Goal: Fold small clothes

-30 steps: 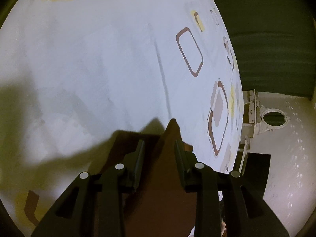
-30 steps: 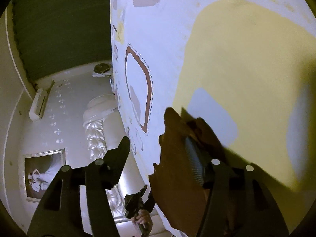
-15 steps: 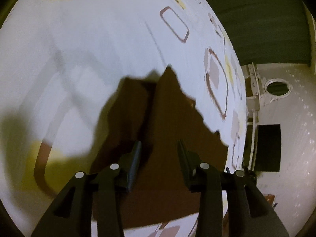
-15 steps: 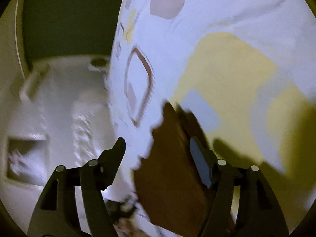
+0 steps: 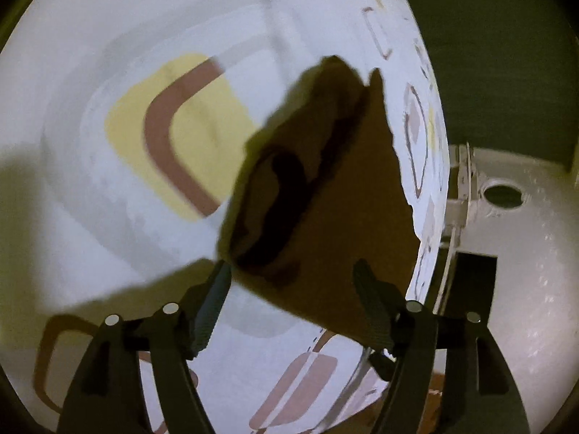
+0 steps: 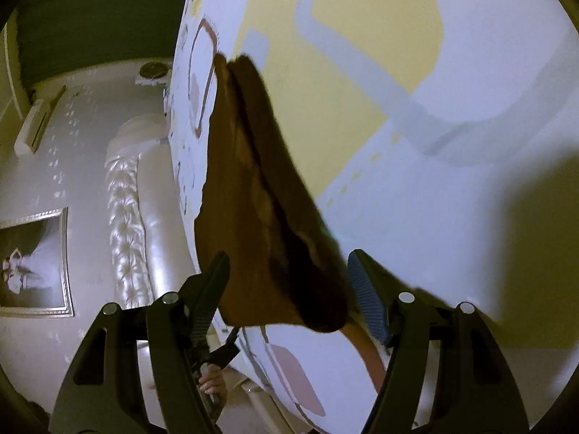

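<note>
One wide white sheet (image 5: 90, 199) printed with yellow and brown rounded shapes covers the bed and serves as the folding surface, and no brand, label or writing can be read on it. On it lies the small brown garment (image 5: 343, 199), already doubled over. The left gripper (image 5: 293, 289) is opening around its near edge, probably to release it, while the right gripper (image 6: 287, 282) stands open beside that edge without pressing.
</note>
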A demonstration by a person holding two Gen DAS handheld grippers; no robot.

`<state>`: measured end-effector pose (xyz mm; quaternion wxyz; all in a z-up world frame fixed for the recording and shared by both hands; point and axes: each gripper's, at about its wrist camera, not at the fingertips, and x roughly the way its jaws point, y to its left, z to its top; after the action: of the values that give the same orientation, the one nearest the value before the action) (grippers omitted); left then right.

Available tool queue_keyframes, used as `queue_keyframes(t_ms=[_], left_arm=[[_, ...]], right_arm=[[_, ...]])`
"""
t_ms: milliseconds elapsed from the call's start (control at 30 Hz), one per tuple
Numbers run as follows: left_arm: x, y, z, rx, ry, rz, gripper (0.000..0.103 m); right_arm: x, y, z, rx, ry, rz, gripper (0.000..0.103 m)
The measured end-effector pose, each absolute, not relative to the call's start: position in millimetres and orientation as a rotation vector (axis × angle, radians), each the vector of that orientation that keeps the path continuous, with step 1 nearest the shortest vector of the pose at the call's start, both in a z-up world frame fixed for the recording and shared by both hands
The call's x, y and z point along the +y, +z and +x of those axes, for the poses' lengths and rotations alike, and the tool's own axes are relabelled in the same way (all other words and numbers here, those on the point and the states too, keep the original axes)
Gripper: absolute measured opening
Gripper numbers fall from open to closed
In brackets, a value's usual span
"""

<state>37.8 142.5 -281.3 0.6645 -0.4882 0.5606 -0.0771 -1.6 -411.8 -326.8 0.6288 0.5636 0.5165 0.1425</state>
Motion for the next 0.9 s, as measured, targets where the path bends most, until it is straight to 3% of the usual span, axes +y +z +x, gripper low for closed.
queue_keyframes(t_ms=[200, 233, 267, 300, 367, 433, 500, 567, 600, 667, 900], left_arm=[[152, -301, 35, 1.197, -0.136, -1.294, 0.075], [152, -302, 36, 1.189, -0.137, -1.311, 0.075], [152, -302, 38, 1.181, -0.14, -1.322, 0.075], [151, -302, 41, 1.174, -0.143, -1.317, 0.075], [149, -301, 45, 1.164, -0.139, -1.288, 0.075], [145, -300, 51, 1.176, -0.133, -1.244, 0.073], [138, -297, 56, 1.206, -0.125, -1.168, 0.061], [131, -294, 58, 1.251, -0.108, -1.052, 0.03], [128, -294, 60, 1.276, -0.095, -0.992, 0.025], [129, -295, 60, 1.282, -0.091, -0.975, 0.018], [132, -299, 61, 1.28, -0.08, -0.994, 0.017]], right_arm=[[-397, -325, 3, 1.207, 0.37, 1.267, 0.066], [-396, -325, 3, 1.207, 0.372, 1.268, 0.062], [-394, -325, 4, 1.212, 0.376, 1.265, 0.049], [-391, -325, 5, 1.219, 0.374, 1.256, 0.043], [-386, -327, 5, 1.238, 0.378, 1.243, 0.013], [-383, -328, 3, 1.255, 0.369, 1.219, 0.01], [-383, -329, 0, 1.249, 0.35, 1.216, 0.008], [-384, -329, -2, 1.244, 0.328, 1.22, 0.007], [-386, -329, -3, 1.244, 0.316, 1.215, 0.007], [-388, -331, -5, 1.25, 0.299, 1.214, 0.006], [-394, -338, -5, 1.256, 0.28, 1.223, 0.006]])
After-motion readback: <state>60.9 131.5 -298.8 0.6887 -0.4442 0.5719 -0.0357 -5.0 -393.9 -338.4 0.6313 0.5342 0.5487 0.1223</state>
